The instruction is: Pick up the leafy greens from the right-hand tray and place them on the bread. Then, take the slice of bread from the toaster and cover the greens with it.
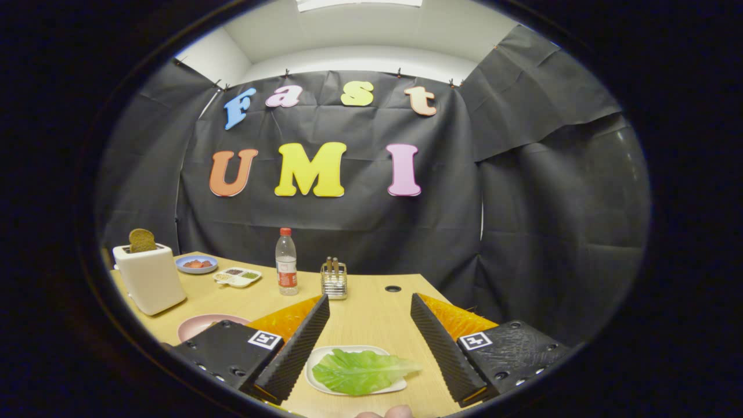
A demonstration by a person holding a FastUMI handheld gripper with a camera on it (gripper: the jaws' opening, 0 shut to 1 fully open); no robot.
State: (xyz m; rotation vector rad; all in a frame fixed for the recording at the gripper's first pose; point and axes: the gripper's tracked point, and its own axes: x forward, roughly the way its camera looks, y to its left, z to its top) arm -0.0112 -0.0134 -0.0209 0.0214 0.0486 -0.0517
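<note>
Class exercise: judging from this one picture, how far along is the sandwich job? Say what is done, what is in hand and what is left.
Done: nothing yet. The leafy greens lie on their white tray, and the bread slice stands in the toaster. In hand: the gripper hangs over the tray, jaws open with the greens between them, untouched. Left: grasp the greens, put them on the bread, then cover them with the toaster slice.

I see my gripper [370,342] with its fingers [302,342] spread wide apart, holding nothing, angled slightly downward and hovering.
</note>
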